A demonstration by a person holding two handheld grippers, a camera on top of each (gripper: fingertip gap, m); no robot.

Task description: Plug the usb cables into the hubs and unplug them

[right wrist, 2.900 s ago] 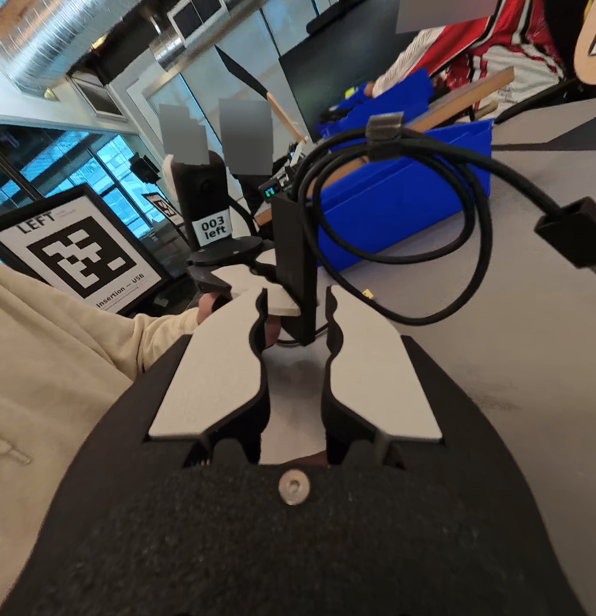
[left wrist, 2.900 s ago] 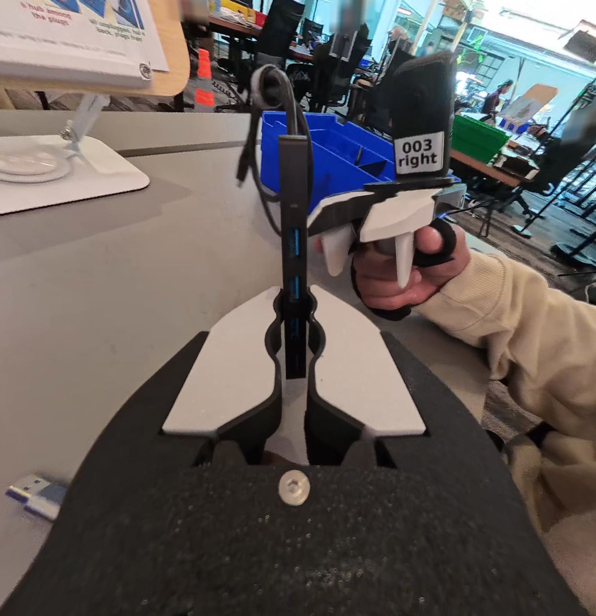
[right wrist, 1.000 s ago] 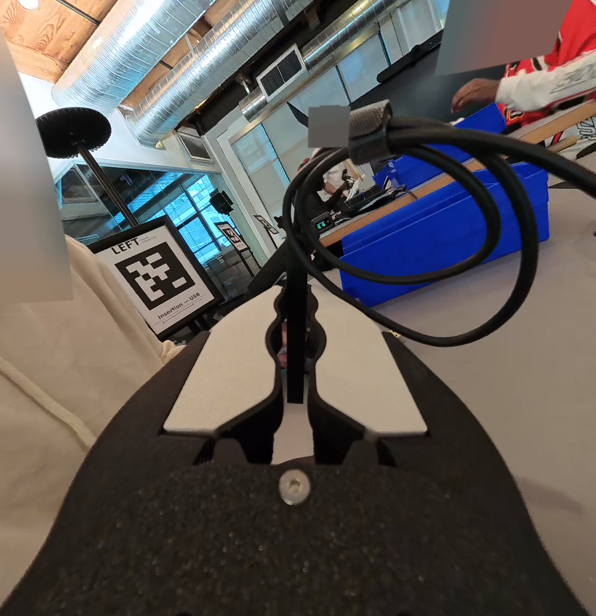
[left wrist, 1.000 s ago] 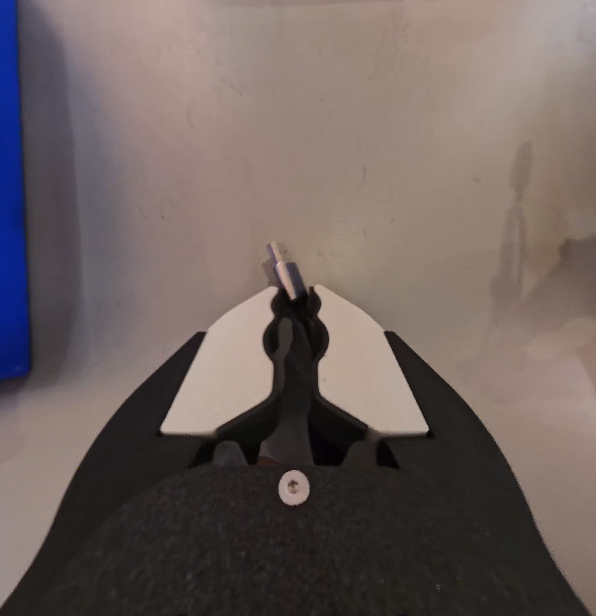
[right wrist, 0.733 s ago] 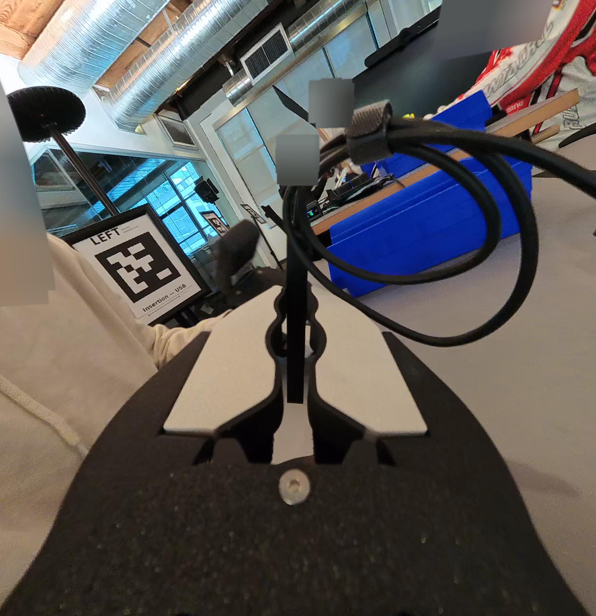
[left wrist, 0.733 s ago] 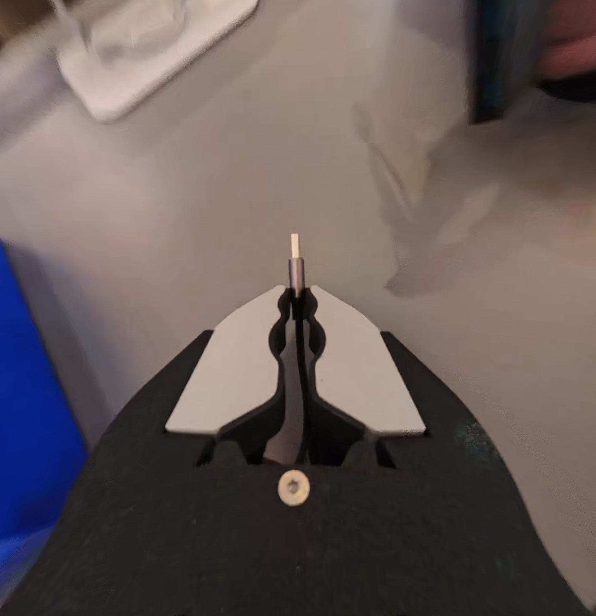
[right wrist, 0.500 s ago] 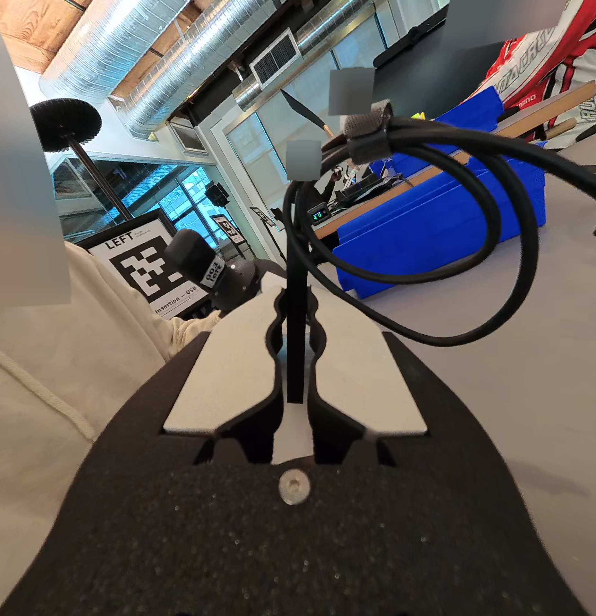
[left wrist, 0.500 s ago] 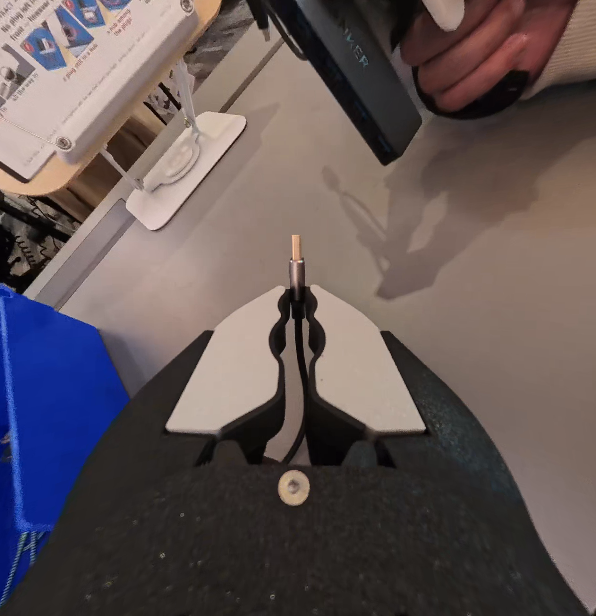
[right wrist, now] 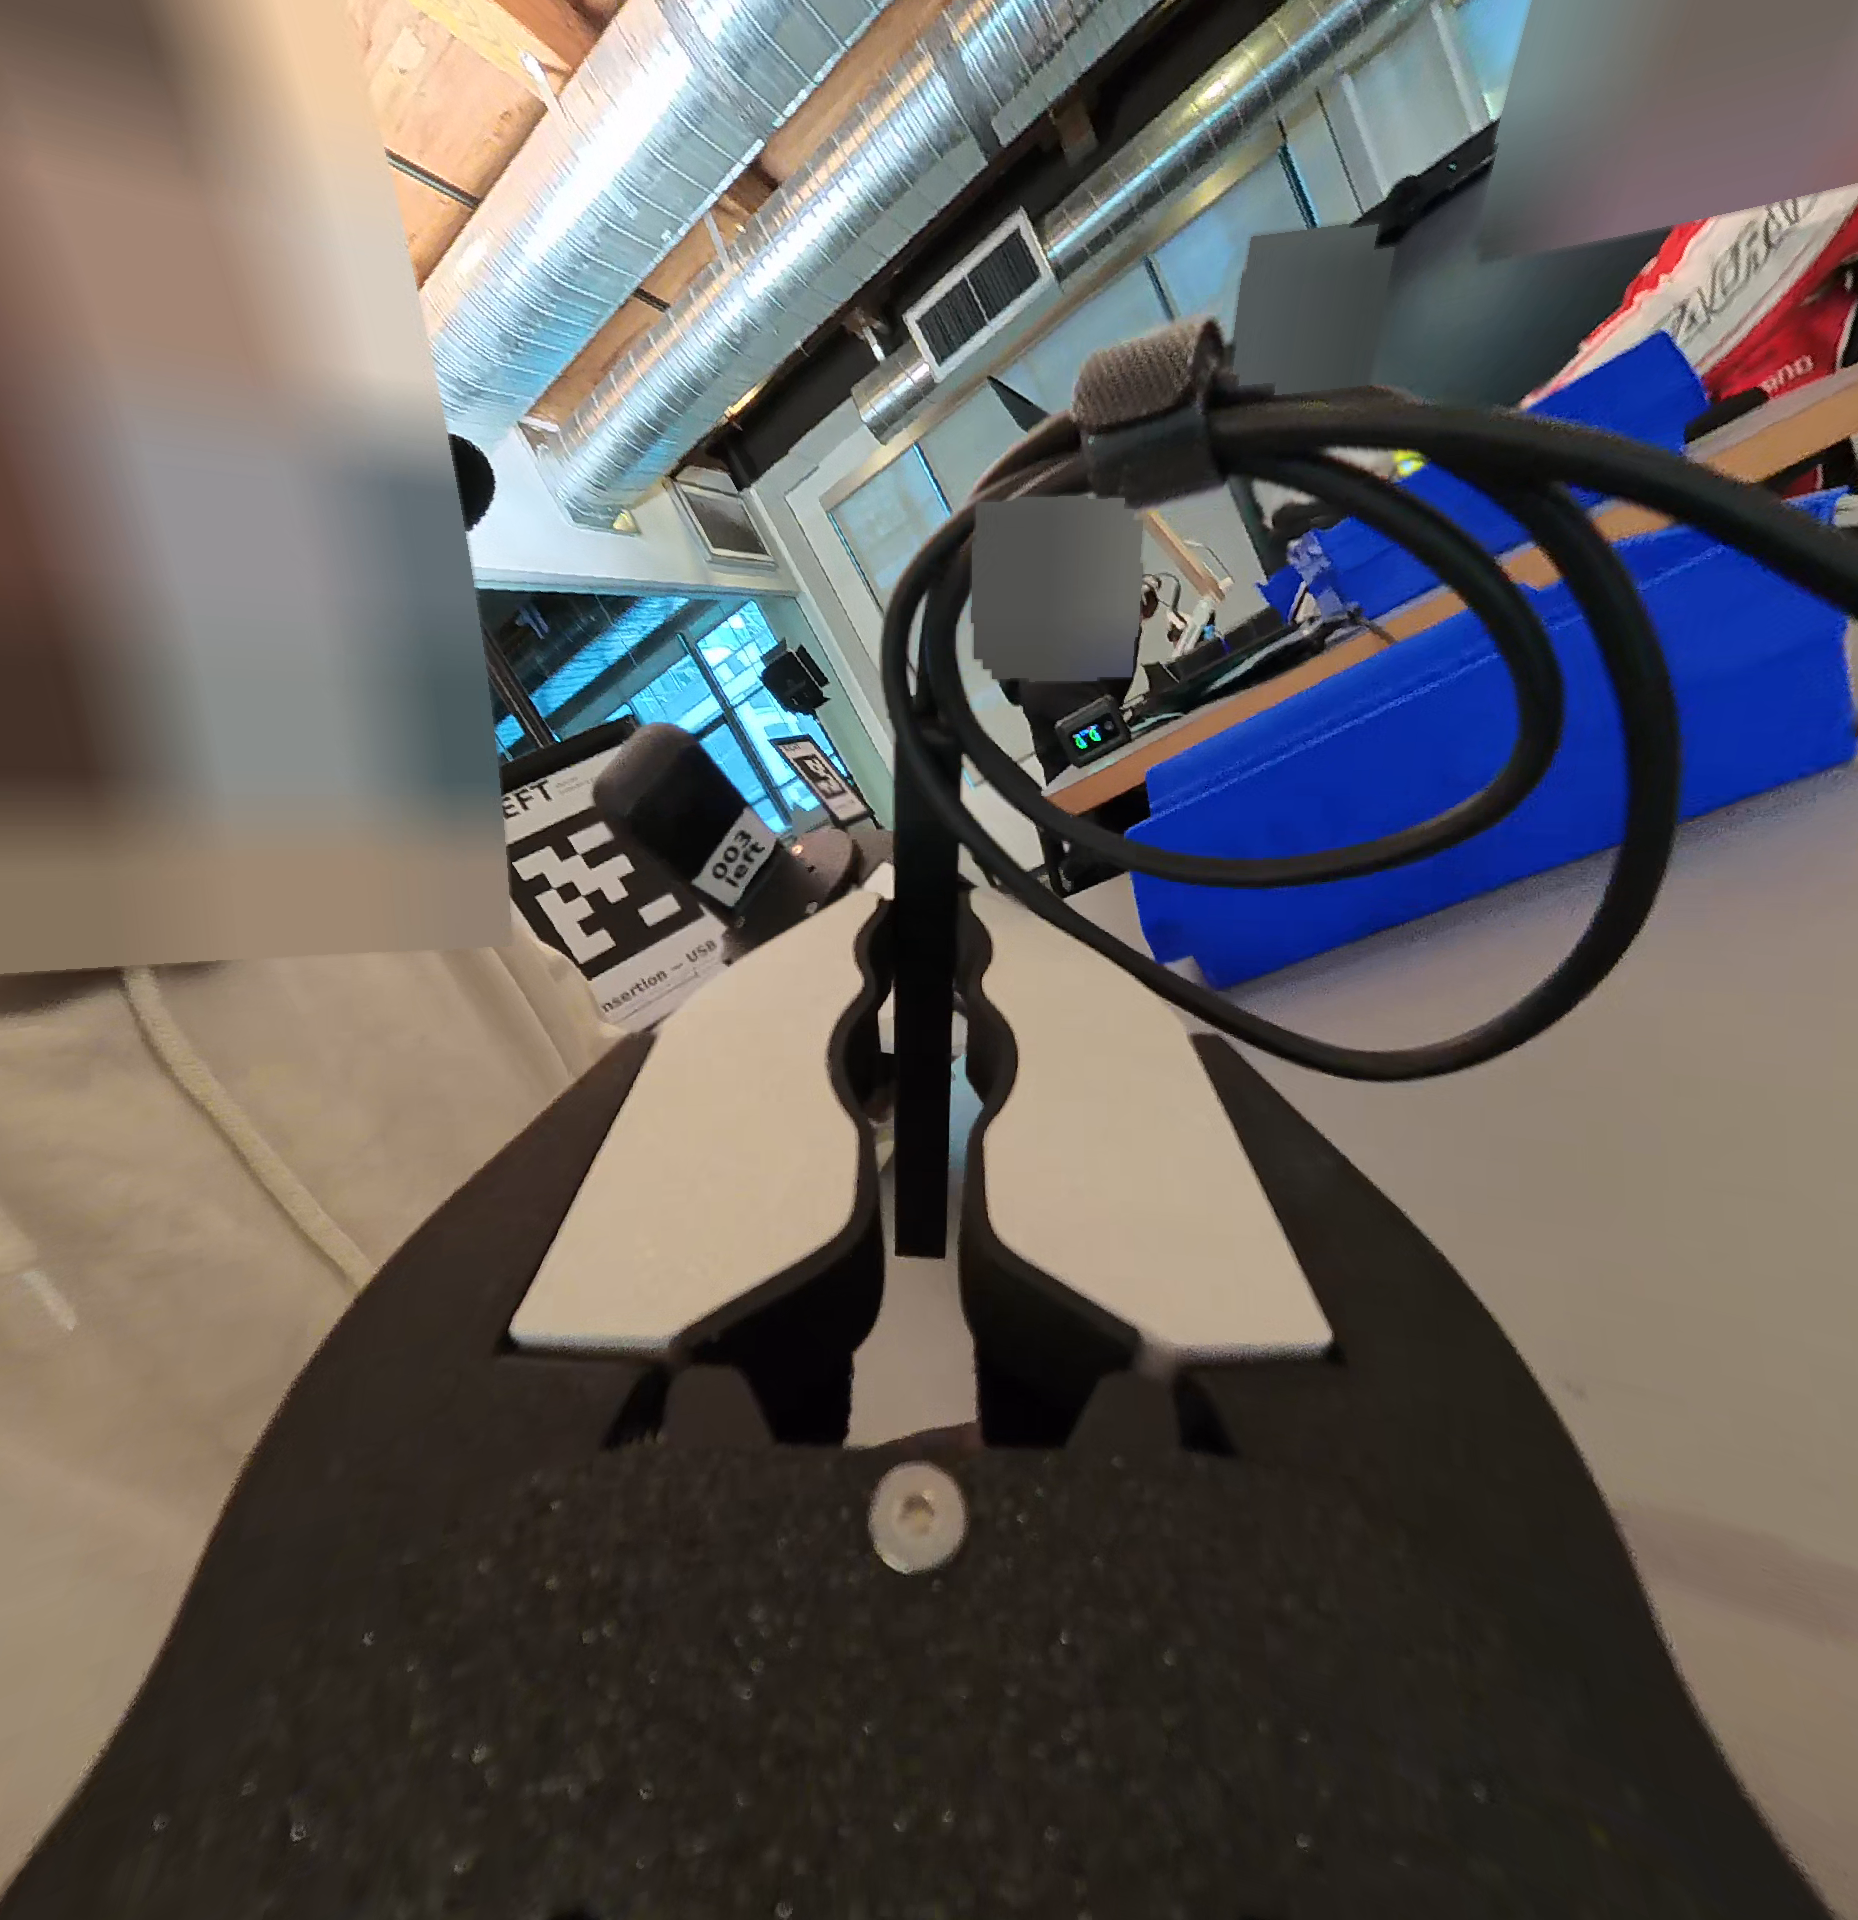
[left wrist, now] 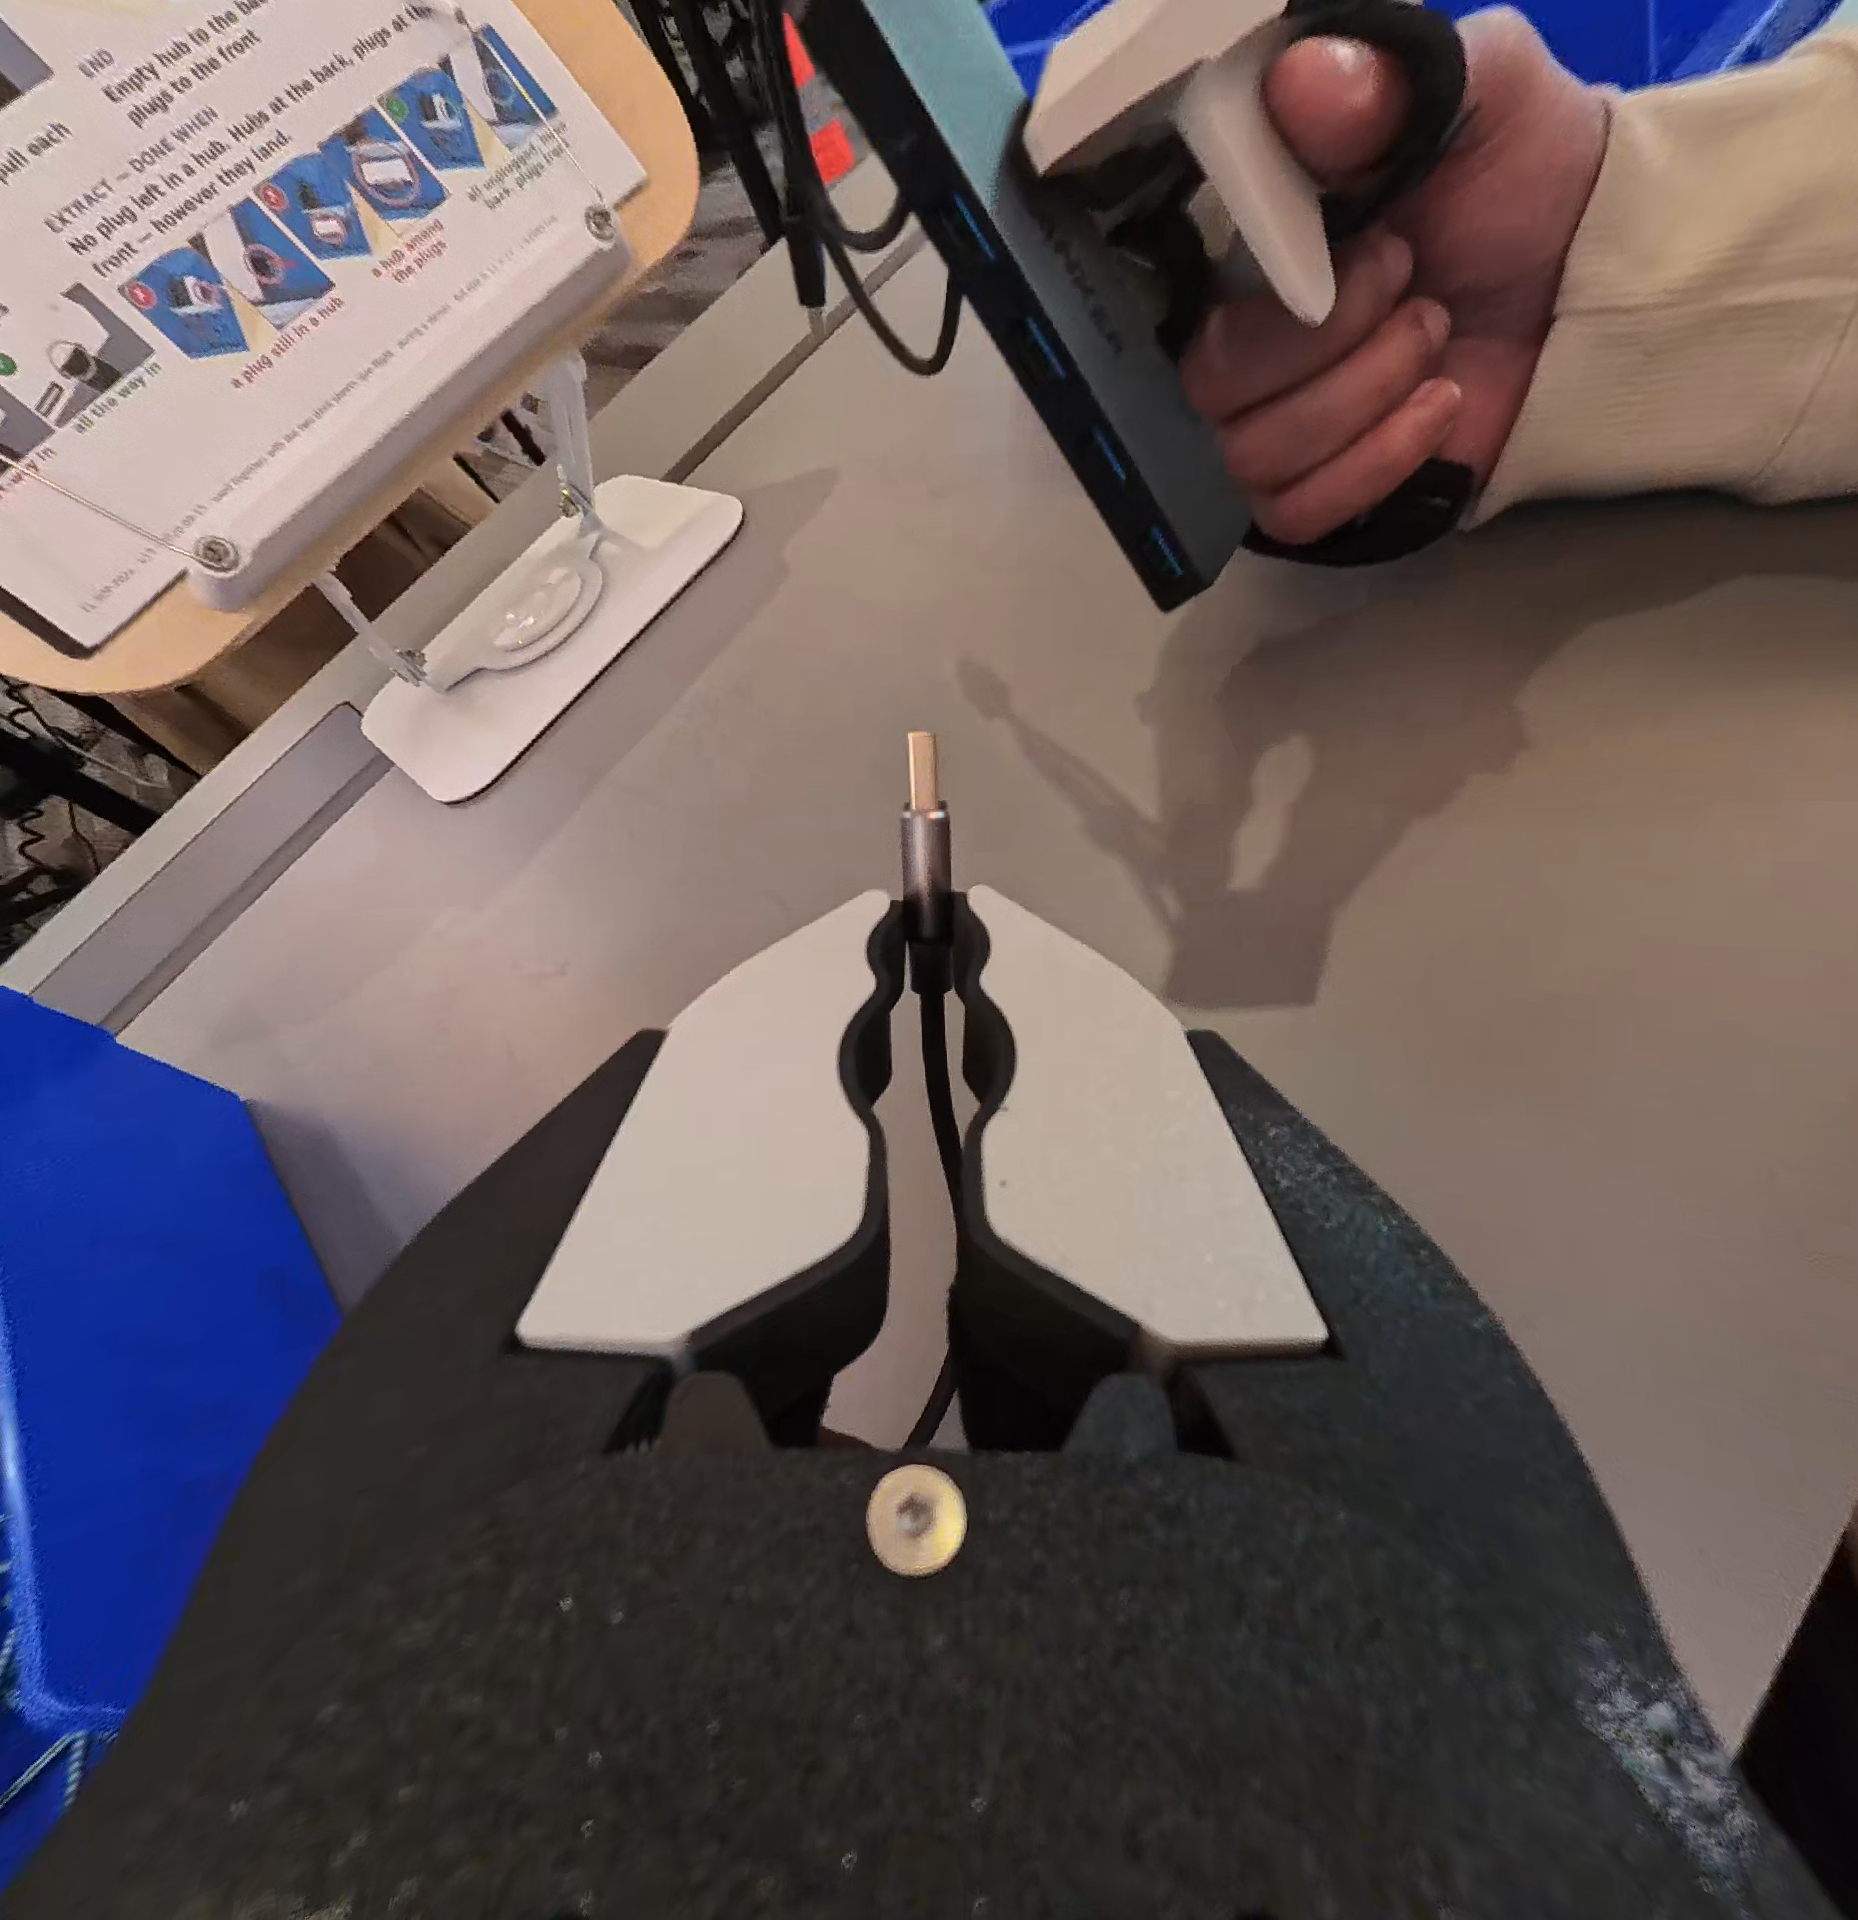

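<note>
The left gripper (left wrist: 926,914) is clenched on a USB plug (left wrist: 923,831), its metal tip jutting forward past the fingertips above the grey bench (left wrist: 1424,935), while the black cable (left wrist: 940,1164) trails back between the fingers. Up and to the right, well apart from the plug, a dark hub (left wrist: 1070,312) hangs tilted over the bench, its row of blue ports facing down and left, pinched by the right gripper (left wrist: 1164,197) in a person's hand (left wrist: 1351,343) with a cream sleeve. In the right wrist view, that gripper (right wrist: 923,925) grasps the hub (right wrist: 923,1039) edge-on between its fingers, the hub standing straight up out of the jaws. The hub's own lead (right wrist: 1476,831) loops in a coil to the right, bound by a grey strap (right wrist: 1148,416). An instruction card on a white stand (left wrist: 551,634) sits at the bench's far left, and a blue bin (left wrist: 125,1299) lies just beside the left gripper; another blue bin (right wrist: 1527,769) rests farther off on the bench.
</note>
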